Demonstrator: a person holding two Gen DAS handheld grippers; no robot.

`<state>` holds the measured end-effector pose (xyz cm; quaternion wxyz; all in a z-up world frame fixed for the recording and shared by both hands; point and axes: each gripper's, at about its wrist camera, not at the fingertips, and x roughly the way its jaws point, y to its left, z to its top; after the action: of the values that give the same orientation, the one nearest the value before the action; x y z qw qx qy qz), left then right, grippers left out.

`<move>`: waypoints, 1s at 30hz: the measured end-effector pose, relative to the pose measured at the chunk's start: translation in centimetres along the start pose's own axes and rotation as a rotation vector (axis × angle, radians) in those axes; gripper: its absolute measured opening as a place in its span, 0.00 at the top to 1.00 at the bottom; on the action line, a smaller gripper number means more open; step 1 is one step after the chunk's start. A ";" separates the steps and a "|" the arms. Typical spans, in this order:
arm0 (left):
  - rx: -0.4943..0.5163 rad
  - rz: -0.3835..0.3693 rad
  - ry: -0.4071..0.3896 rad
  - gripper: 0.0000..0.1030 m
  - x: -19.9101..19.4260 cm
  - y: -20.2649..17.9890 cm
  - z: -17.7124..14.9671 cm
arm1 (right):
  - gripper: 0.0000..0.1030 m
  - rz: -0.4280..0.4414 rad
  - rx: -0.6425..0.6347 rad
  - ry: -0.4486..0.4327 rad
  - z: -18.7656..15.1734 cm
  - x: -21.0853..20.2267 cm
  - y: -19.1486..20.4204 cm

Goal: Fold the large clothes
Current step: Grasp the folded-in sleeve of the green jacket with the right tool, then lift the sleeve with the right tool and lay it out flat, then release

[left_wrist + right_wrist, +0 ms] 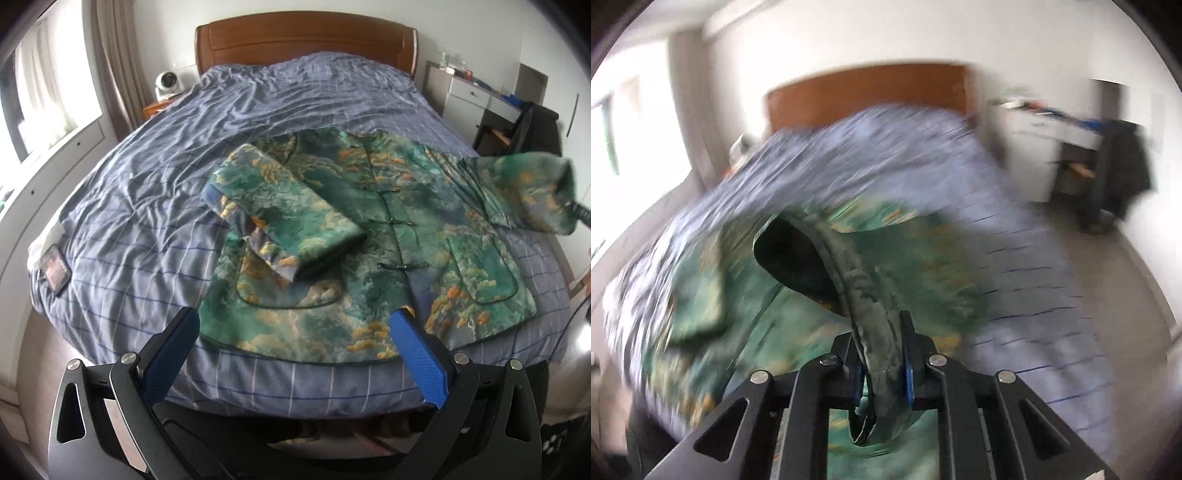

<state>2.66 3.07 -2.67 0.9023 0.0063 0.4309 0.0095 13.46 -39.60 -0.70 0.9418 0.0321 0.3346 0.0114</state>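
Observation:
A green jacket (369,236) with orange and cloud print lies front up on the blue checked bed (147,192). Its left sleeve (288,214) is folded across the chest. My left gripper (295,325) is open and empty, above the jacket's hem at the bed's near edge. My right gripper (881,354) is shut on the cuff (875,332) of the right sleeve and holds it off the bed. The raised sleeve (535,192) shows at the right of the left wrist view. The right wrist view is blurred by motion.
A wooden headboard (306,40) stands at the far end. A phone-like item (55,271) lies at the bed's left edge. A white fan (168,85) sits on a nightstand. A desk and dark chair (528,125) are at the right.

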 end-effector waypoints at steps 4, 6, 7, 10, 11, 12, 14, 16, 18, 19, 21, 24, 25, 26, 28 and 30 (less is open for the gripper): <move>0.021 0.040 -0.024 0.00 0.0 0.1 0.3 | 0.85 -0.135 0.221 -0.050 0.5 -1.2 -9.2; 0.016 0.056 -0.021 0.00 0.2 0.6 0.5 | 0.85 -0.181 0.279 -0.045 0.3 -0.6 -12.3; 0.010 0.057 -0.016 0.00 0.3 0.9 0.6 | 0.85 -0.205 0.306 -0.040 0.0 -0.2 -13.8; -0.010 0.061 -0.006 0.00 0.6 1.9 0.9 | 0.85 -0.259 0.392 -0.011 -1.3 0.9 -17.9; -0.015 0.067 -0.005 0.00 0.7 2.2 1.0 | 0.84 -0.273 0.416 -0.004 -1.5 1.5 -18.9; -0.019 0.073 -0.004 0.00 0.8 2.4 1.0 | 0.83 -0.278 0.429 0.003 -1.7 1.9 -19.6; -0.025 0.084 -0.003 0.00 0.9 2.8 1.0 | 0.79 -0.310 0.477 0.025 -2.2 2.8 -21.6; -0.030 0.091 0.001 0.00 1.0 3.1 0.9 | 0.71 -0.342 0.502 0.037 -3.1 3.0 -22.3; -0.030 0.094 0.006 0.00 1.3 3.3 0.8 | 0.65 -0.386 0.529 0.031 -3.7 3.0 -23.0; -0.028 0.097 0.010 0.00 1.5 3.4 0.8 | 0.63 -0.407 0.543 0.026 -4.0 2.8 -23.5; -0.022 0.100 0.016 0.00 1.8 3.4 0.7 | 0.60 -0.447 0.564 0.026 -4.5 2.4 -23.9; -0.014 0.102 0.025 0.00 2.3 3.4 0.7 | 0.60 -0.459 0.568 0.034 -5.3 1.5 -24.2; -0.011 0.100 0.028 0.00 2.5 3.4 0.7 | 0.60 -0.463 0.559 0.037 -5.5 1.3 -24.1; -0.009 0.098 0.031 0.00 2.7 3.3 0.7 | 0.59 -0.465 0.542 0.040 -5.8 1.0 -23.6; 0.000 0.097 0.033 0.00 2.9 3.2 0.7 | 0.57 -0.464 0.509 0.044 -6.0 0.3 -22.5; 0.010 0.097 0.035 0.00 3.1 3.1 0.7 | 0.50 -0.458 0.480 0.039 -6.1 -0.2 -21.4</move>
<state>5.17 6.19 -4.57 0.8931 0.0314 0.4459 0.0513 9.48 -60.62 -6.73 0.8789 0.1768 0.3440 -0.2792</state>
